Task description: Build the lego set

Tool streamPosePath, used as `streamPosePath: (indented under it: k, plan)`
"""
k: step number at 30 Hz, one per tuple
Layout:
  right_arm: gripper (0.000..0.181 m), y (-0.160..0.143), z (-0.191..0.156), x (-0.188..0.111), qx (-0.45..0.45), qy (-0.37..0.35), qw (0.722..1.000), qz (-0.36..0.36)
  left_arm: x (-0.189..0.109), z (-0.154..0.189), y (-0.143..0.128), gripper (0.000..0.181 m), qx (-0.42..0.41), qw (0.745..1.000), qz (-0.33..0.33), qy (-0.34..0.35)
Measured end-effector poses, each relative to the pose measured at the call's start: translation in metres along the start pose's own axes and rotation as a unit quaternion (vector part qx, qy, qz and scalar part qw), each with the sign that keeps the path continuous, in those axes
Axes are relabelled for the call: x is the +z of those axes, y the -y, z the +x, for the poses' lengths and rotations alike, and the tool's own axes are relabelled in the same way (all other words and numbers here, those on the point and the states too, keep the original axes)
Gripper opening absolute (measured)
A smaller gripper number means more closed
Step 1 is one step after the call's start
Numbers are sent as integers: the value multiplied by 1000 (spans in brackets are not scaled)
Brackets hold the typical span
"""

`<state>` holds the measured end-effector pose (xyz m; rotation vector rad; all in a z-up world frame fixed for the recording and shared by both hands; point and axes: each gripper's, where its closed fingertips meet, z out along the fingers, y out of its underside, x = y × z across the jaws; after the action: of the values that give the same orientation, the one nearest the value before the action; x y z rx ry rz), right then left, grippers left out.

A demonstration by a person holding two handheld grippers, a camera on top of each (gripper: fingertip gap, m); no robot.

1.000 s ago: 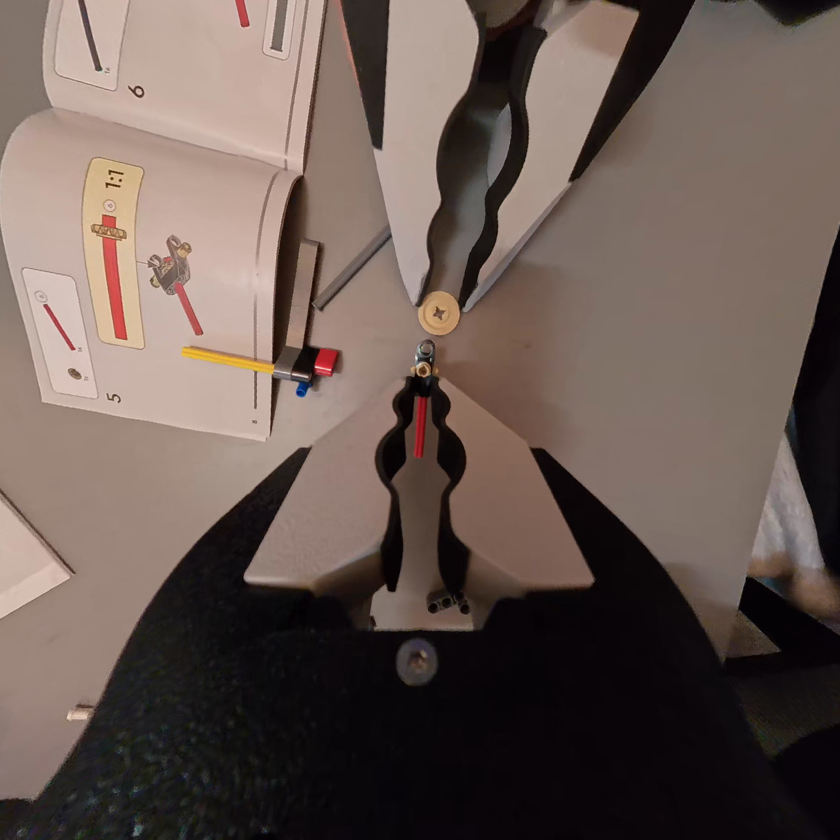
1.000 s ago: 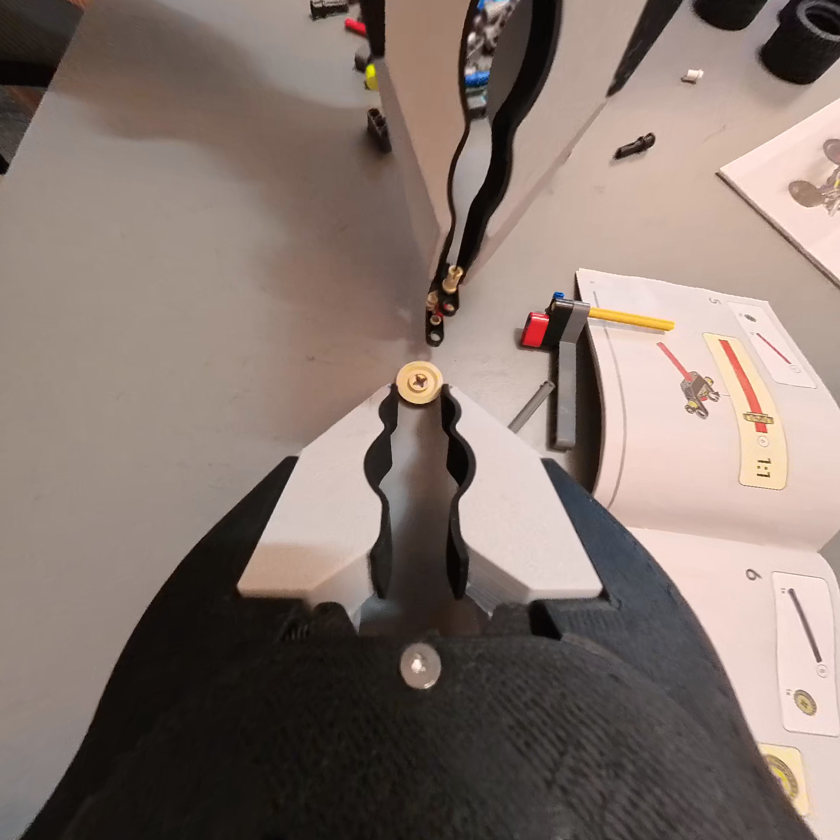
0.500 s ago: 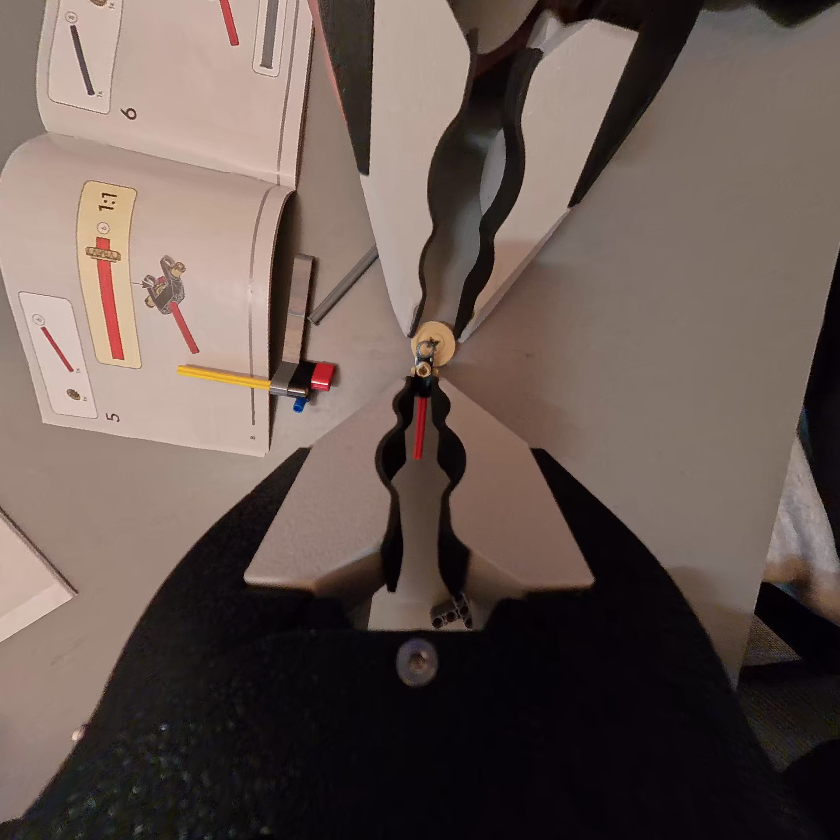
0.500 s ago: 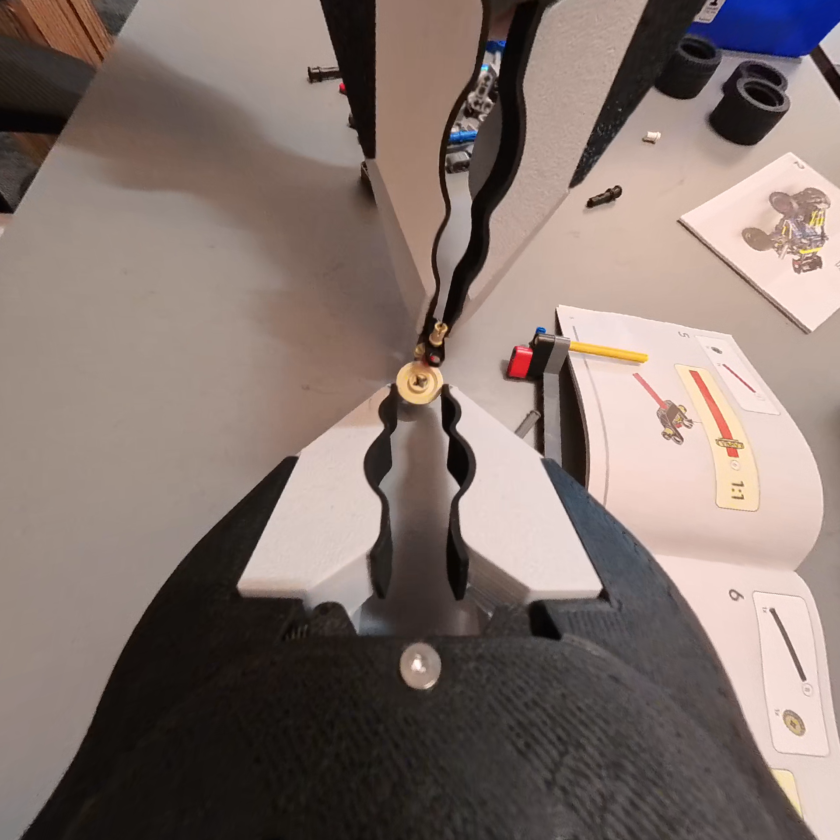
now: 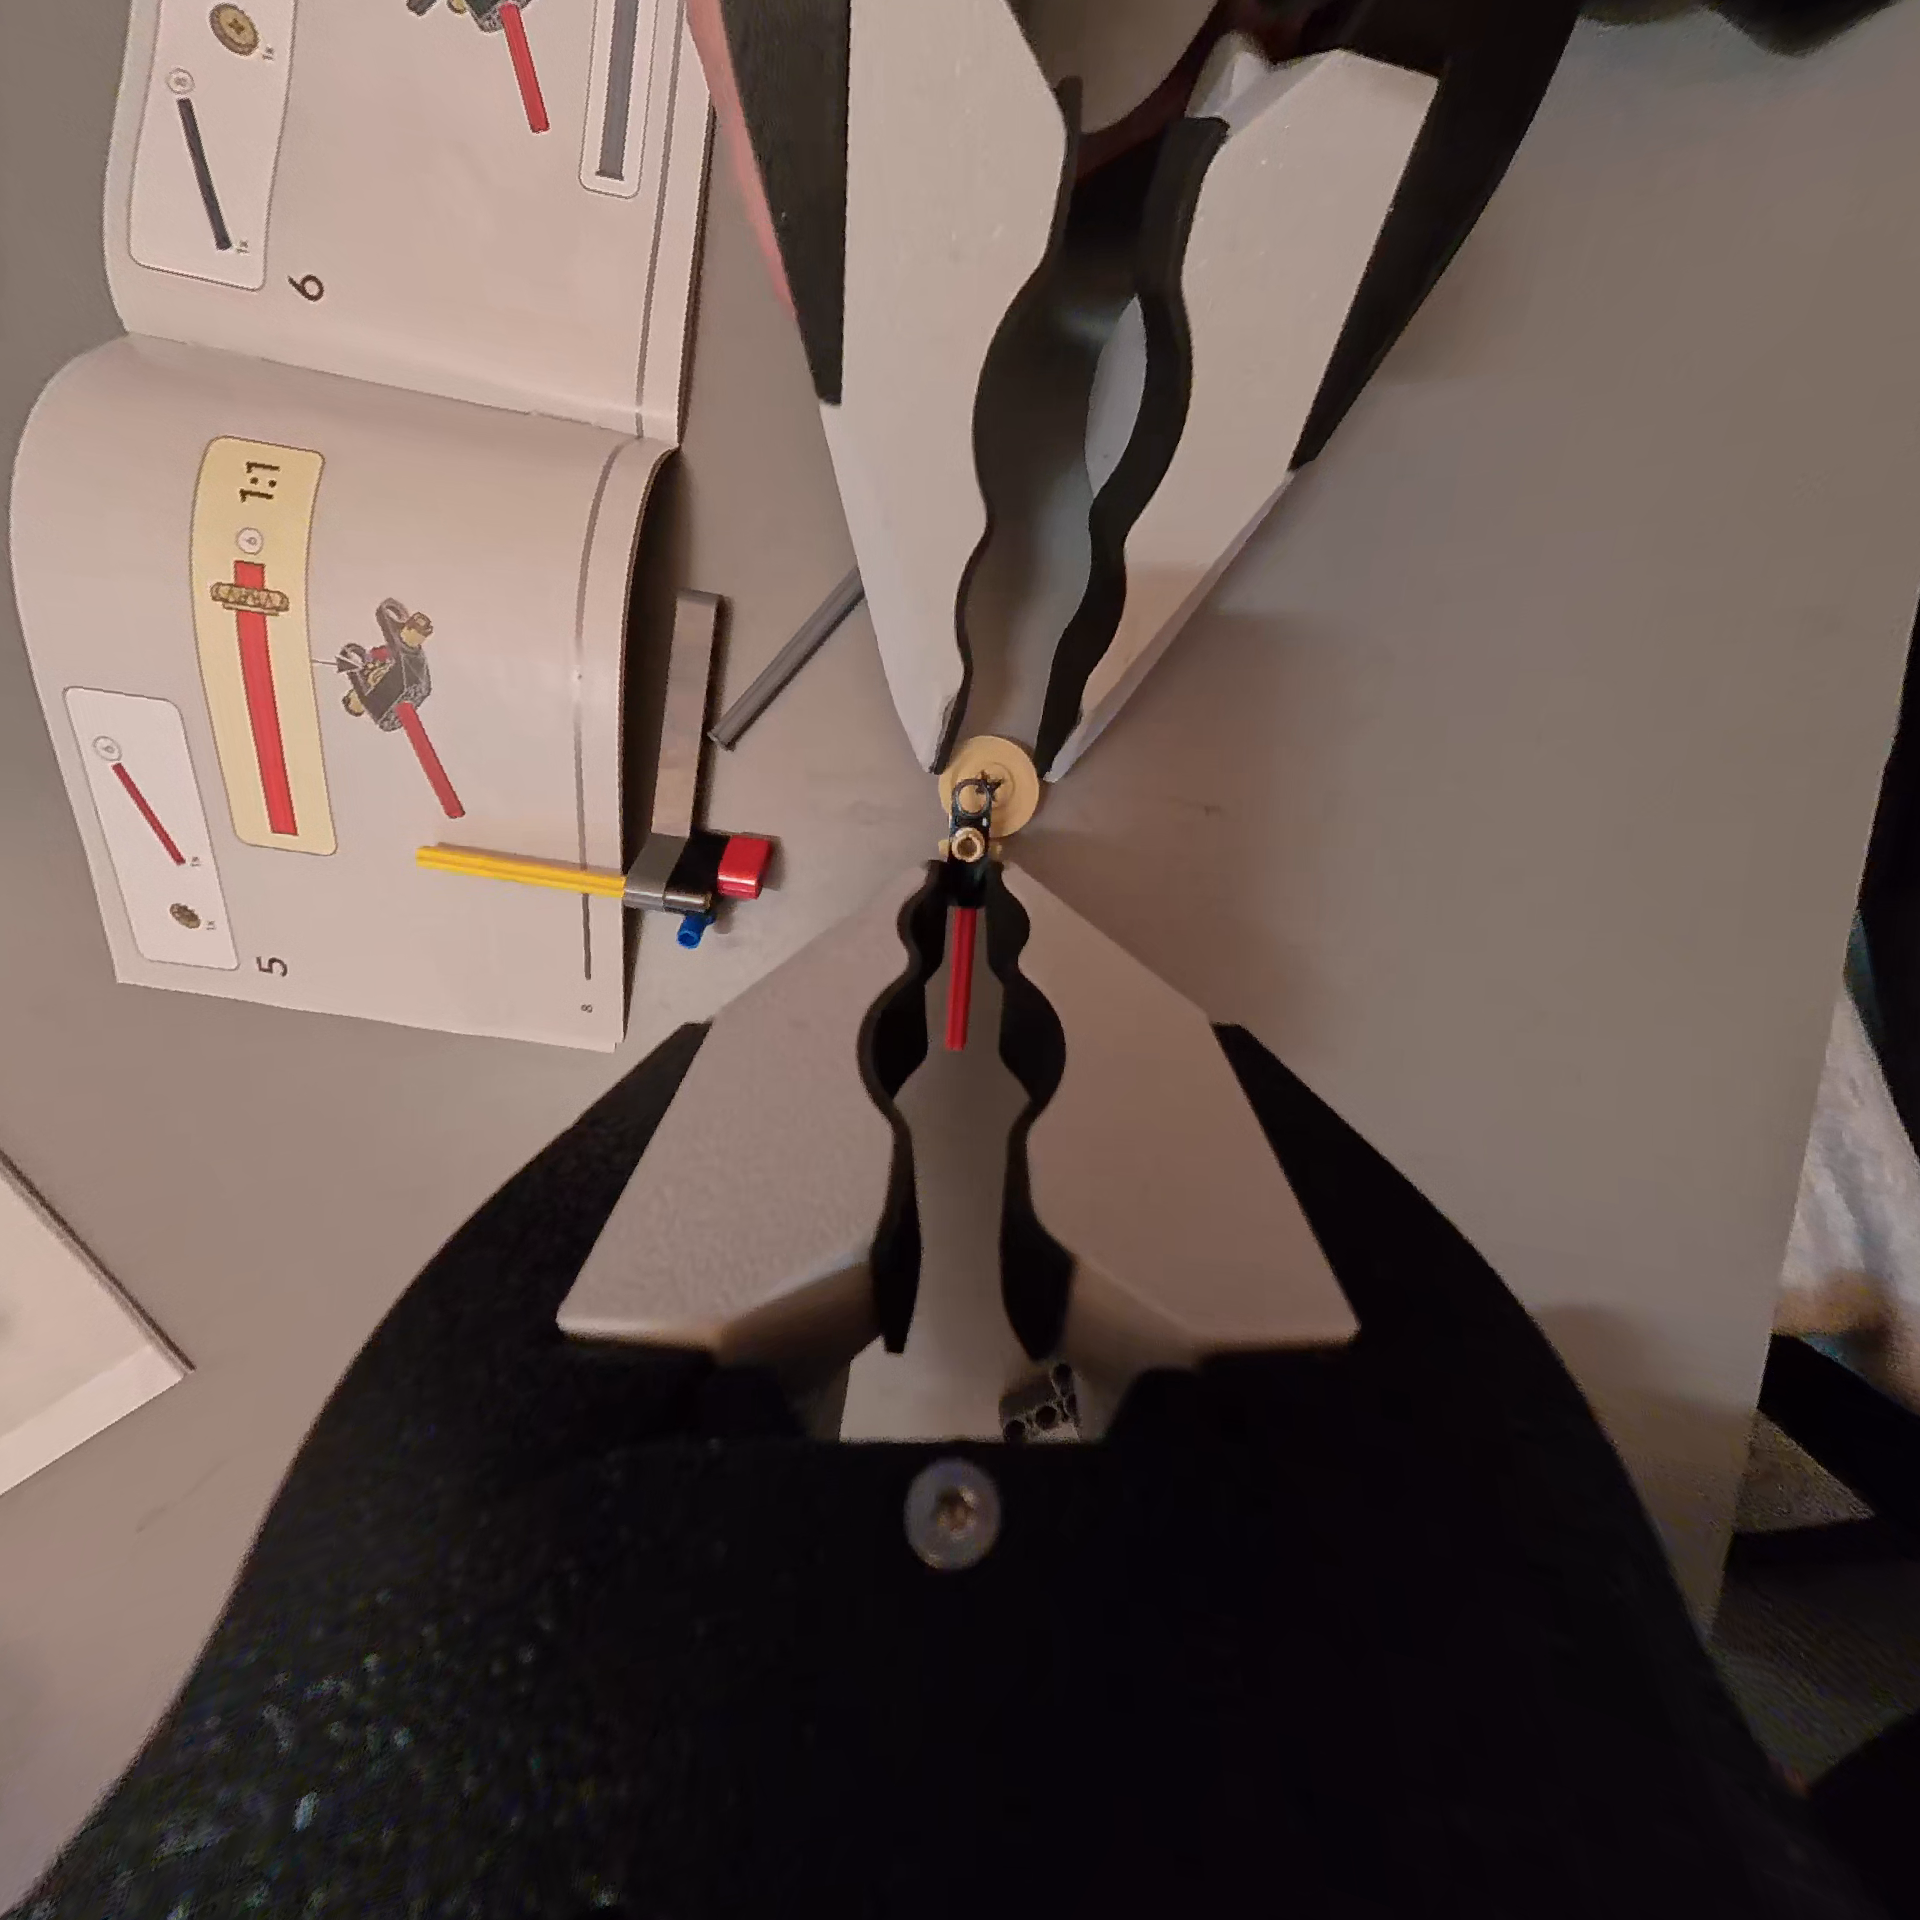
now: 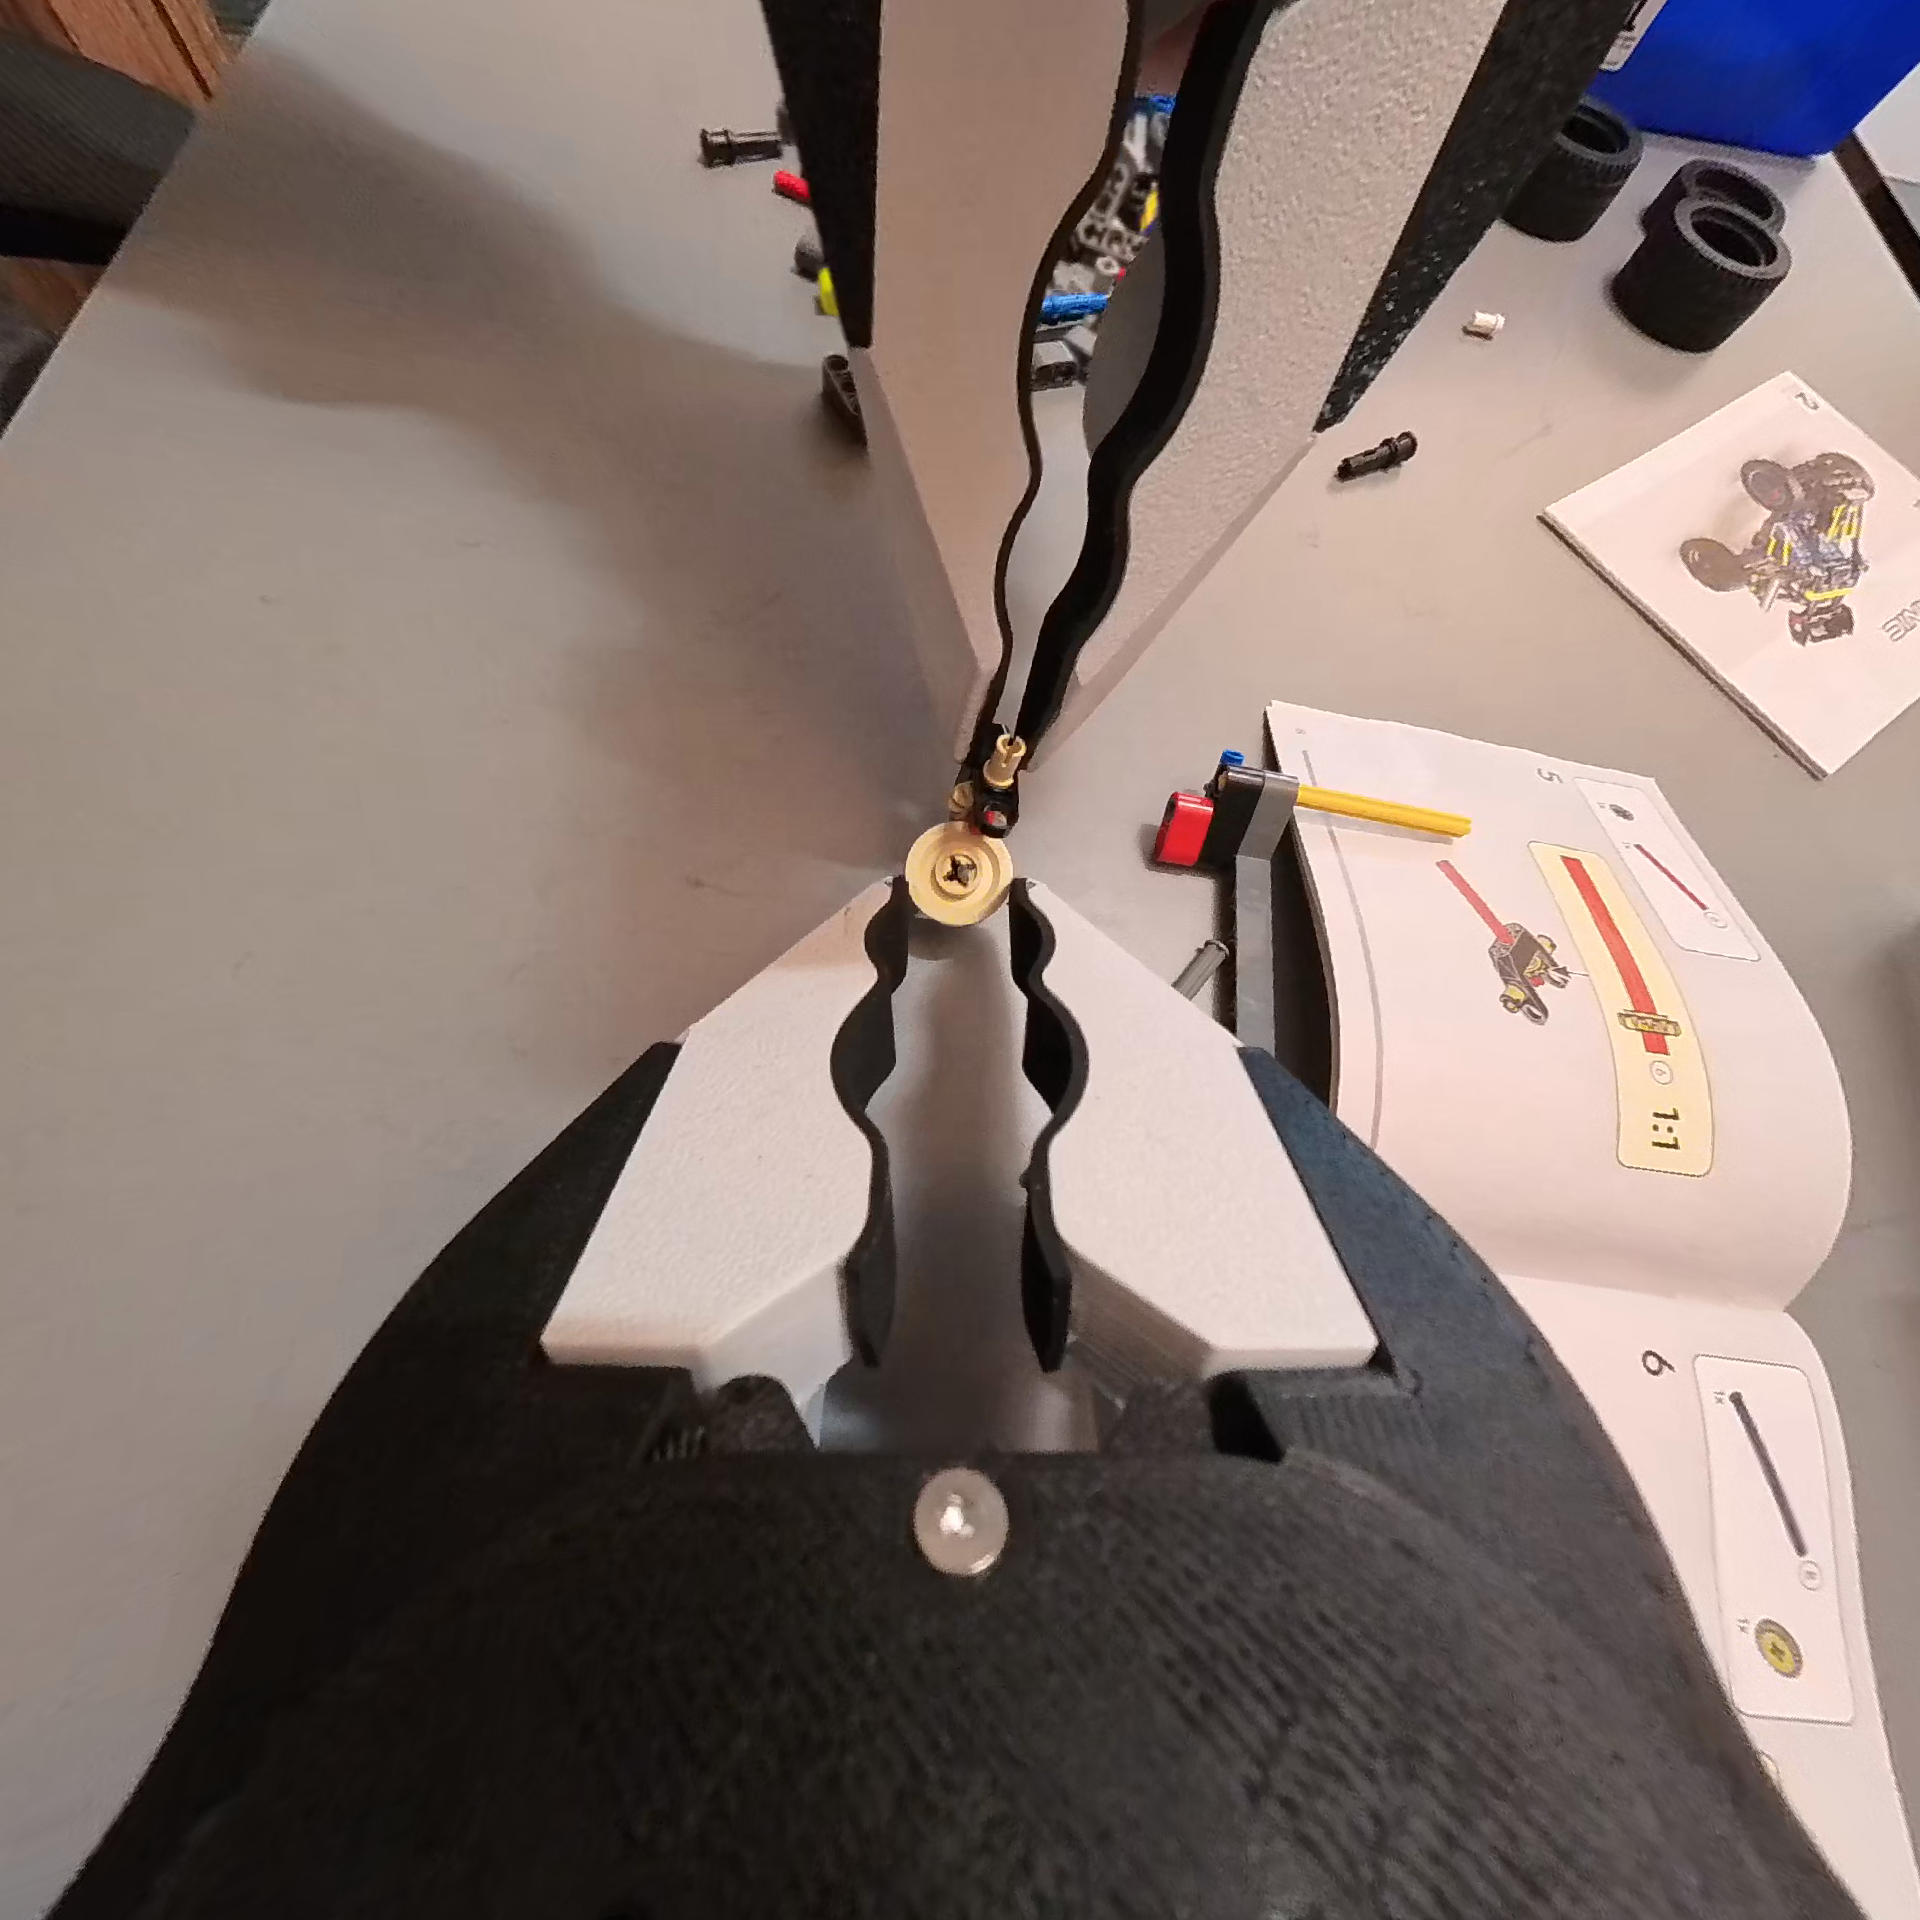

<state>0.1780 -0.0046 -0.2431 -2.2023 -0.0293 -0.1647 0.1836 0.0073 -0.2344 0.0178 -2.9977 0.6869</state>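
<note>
My left gripper (image 5: 968, 878) is shut on a small black connector assembly (image 5: 970, 840) with tan pins and a red axle (image 5: 960, 977) running back between the fingers. My right gripper (image 6: 958, 883) is shut on a tan round gear (image 6: 958, 871) with a cross hole. The two grippers meet tip to tip above the grey table. In the left wrist view the tan gear (image 5: 1013, 795) sits right behind the assembly's tip. In the right wrist view the assembly (image 6: 992, 795) touches the gear's upper edge, and the red axle end shows there.
An open instruction booklet (image 5: 343, 665) lies beside the grippers, with a grey beam sub-build (image 5: 686, 873) carrying a yellow axle and red piece at its edge. Black tyres (image 6: 1704, 260), a second booklet (image 6: 1766, 561), a blue bin (image 6: 1756, 73) and loose parts (image 6: 1101, 239) lie beyond. The tips of both grippers are at nearly the same place.
The two grippers have closed the gap: the tan gear and the black assembly, about a finger-width apart a second ago, now overlap and touch at the tips.
</note>
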Motion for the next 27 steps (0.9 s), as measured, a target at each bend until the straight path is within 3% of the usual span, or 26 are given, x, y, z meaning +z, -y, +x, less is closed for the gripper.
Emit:
streamPosePath:
  k: [1,16,23,27]
  plan:
    - [17,0,0,0,-2,-1,1000,1,0,0,0,5,-2,1000,3,-2]
    - [12,4,1,-3,-30,-5,999,19,1,1,1,5,13,1000,16,-7]
    - [30,-8,6,-9,-13,-16,1000,-11,1,1,-2,5,9,1000,16,-8]
    - [28,-9,11,-5,-7,-24,999,-25,0,1,-3,5,6,1000,14,-10]
